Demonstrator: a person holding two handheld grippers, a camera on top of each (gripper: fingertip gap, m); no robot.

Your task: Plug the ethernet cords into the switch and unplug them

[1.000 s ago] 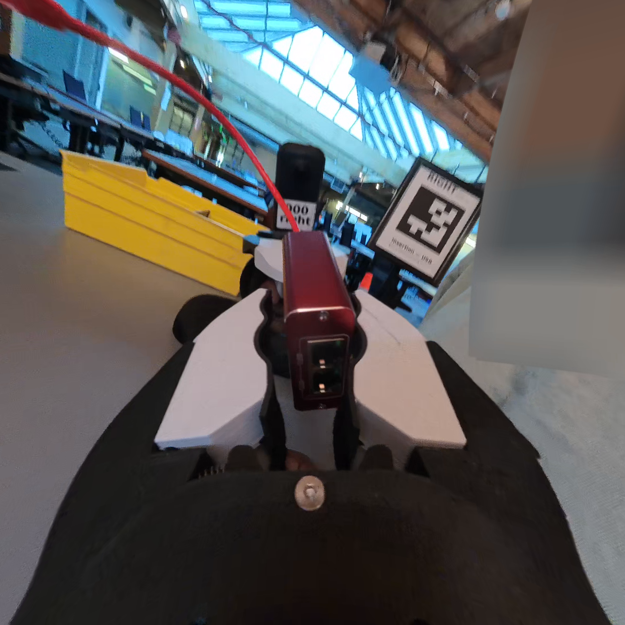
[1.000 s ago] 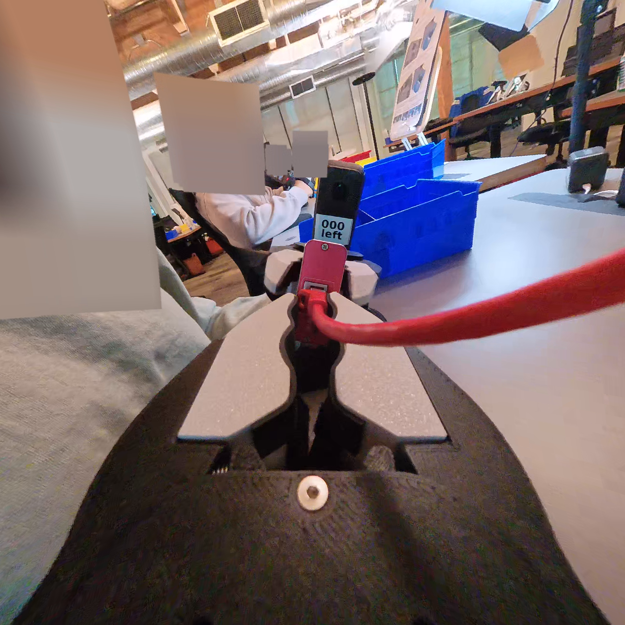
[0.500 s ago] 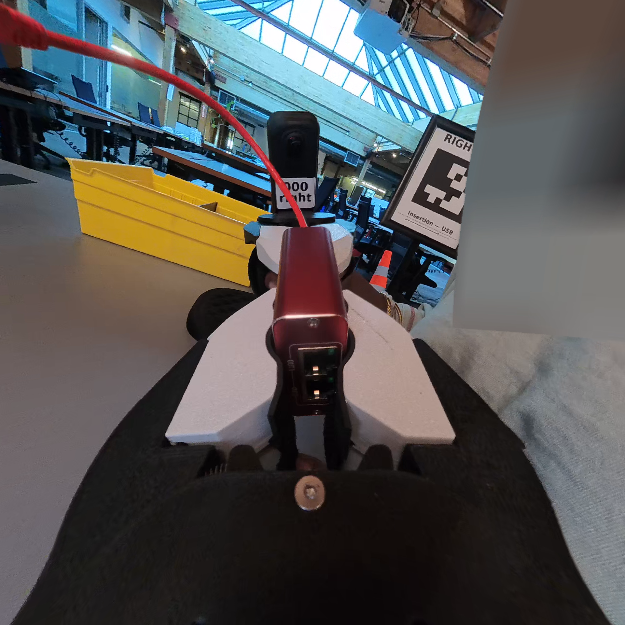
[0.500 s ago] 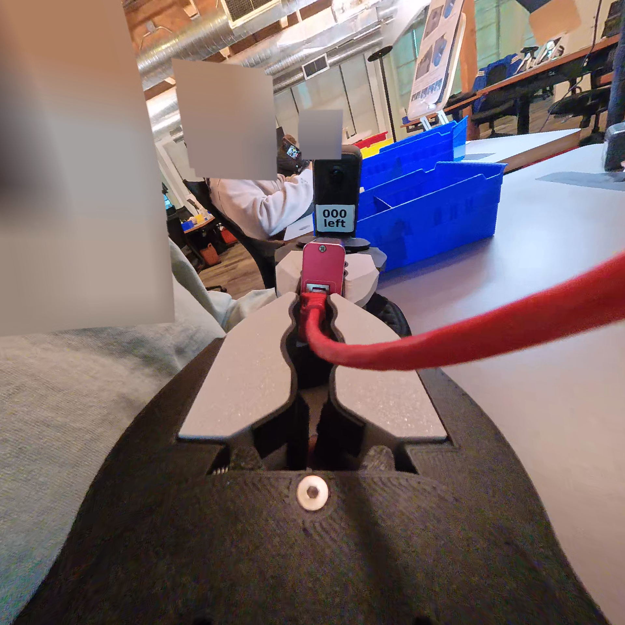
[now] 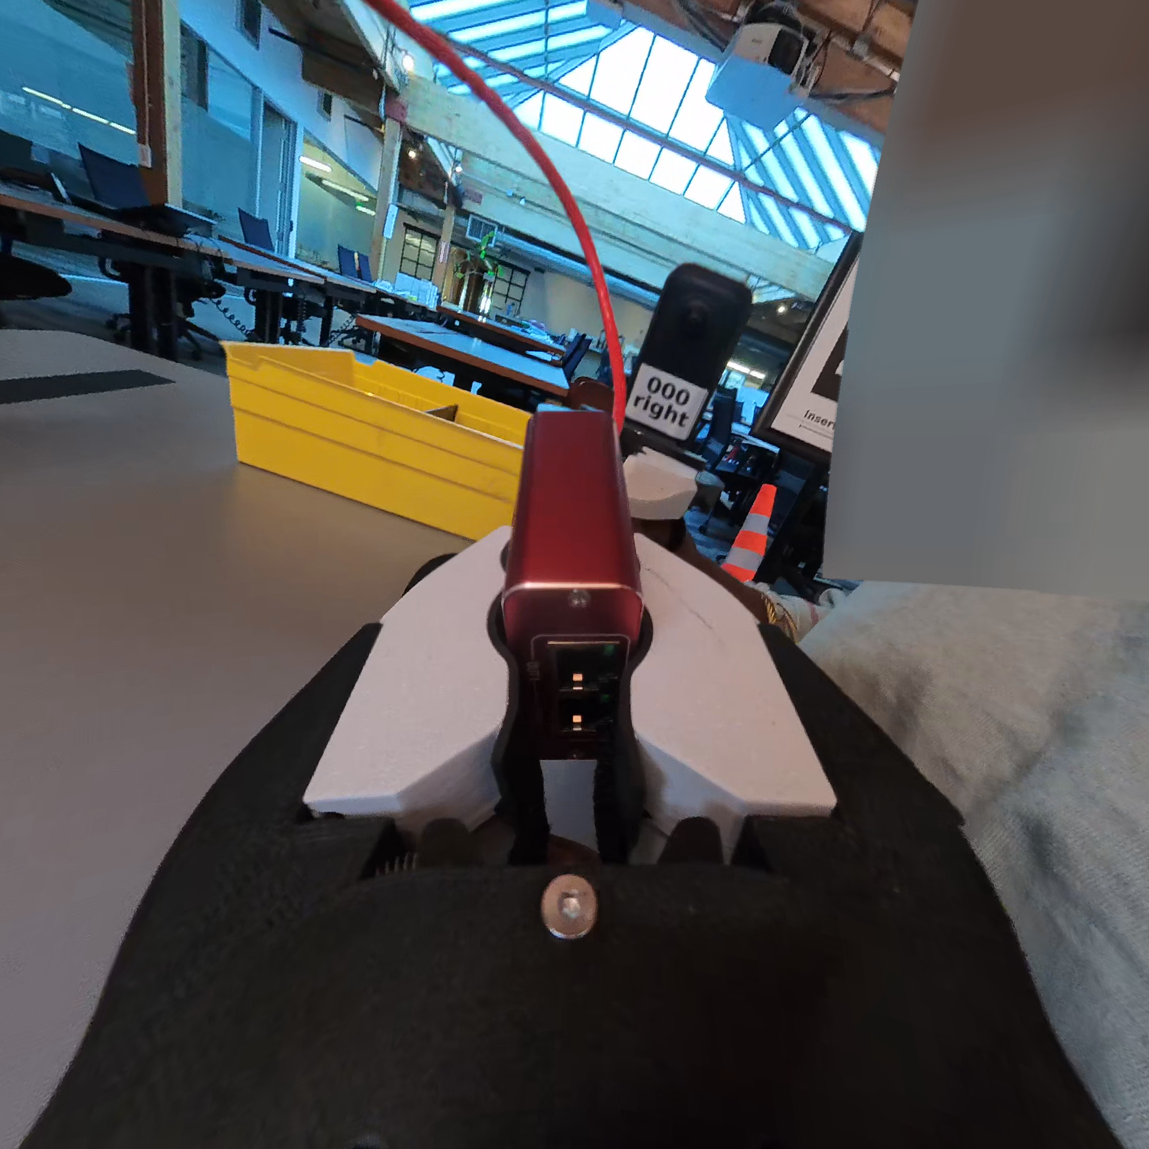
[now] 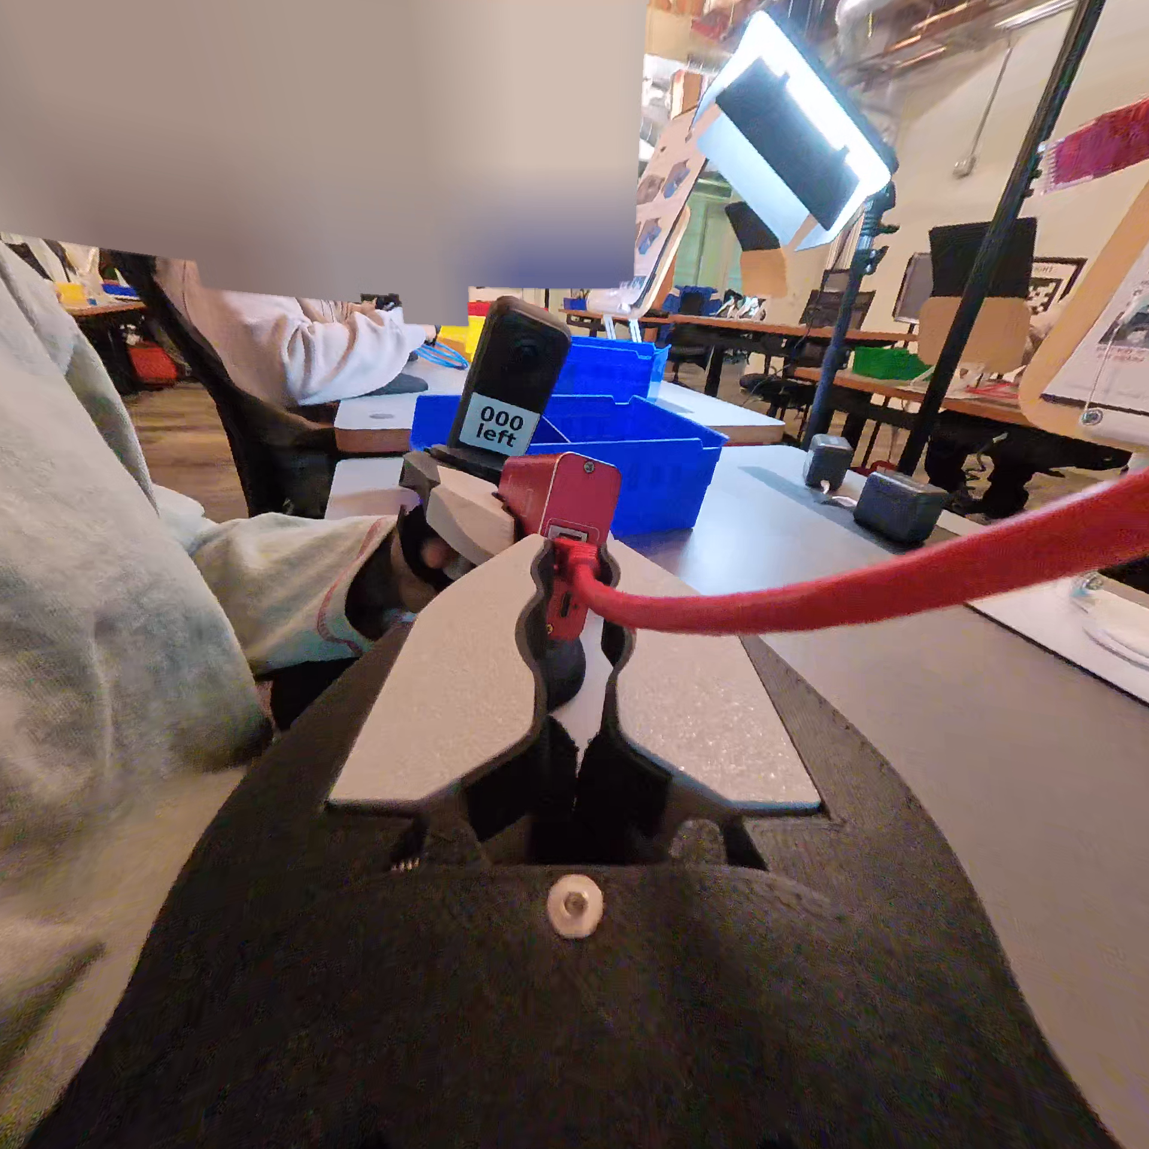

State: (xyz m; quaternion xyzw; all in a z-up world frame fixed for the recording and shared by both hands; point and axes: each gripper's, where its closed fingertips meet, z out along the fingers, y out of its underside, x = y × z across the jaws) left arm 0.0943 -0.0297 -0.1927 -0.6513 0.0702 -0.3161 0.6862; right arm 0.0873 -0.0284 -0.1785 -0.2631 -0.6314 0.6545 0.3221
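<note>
Left gripper [image 5: 572, 628] clenched on the red switch [image 5: 569, 541]; switch sits lengthwise between the white fingers [image 5: 435, 671], two vacant ports facing the camera, far end sticking out past the fingertips. Right gripper [image 6: 569, 578] clamped on the red ethernet plug [image 6: 567, 597], plug pinched between its grey fingers [image 6: 460, 671] right at the tips and touching the switch's far-end port; how deep it is seated cannot be told. Red cord [image 6: 870, 590] leaves the plug to the right, arcing above the grey worktop [image 6: 932, 715]. Blue bin [image 6: 646, 479] behind the switch; yellow bin [image 5: 373, 435] left of the switch in the left wrist view.
</note>
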